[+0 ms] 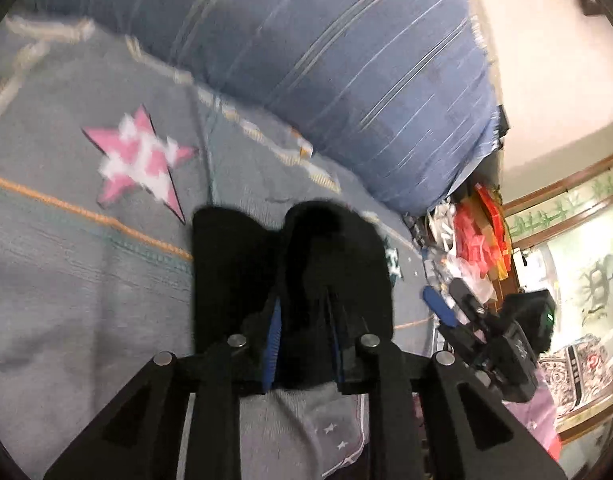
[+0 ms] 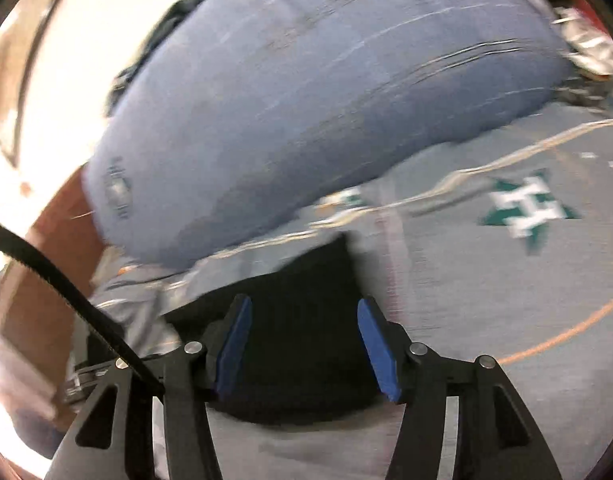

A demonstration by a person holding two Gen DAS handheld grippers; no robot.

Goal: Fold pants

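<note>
Fingers (image 1: pixel 302 320) of the left clamp black pants (image 1: pixel 330 248); right fingers (image 2: pixel 304 344) stand apart above them.

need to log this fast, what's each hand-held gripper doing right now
Left hand-held gripper: closed on the black pants.
Right hand-held gripper: open, pads clear of the black pants beneath it.

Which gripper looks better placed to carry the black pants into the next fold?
Left, probably. The left gripper is closed on a bunched fold of the black pants, while the right gripper stands open above the cloth, gripping nothing.
</note>
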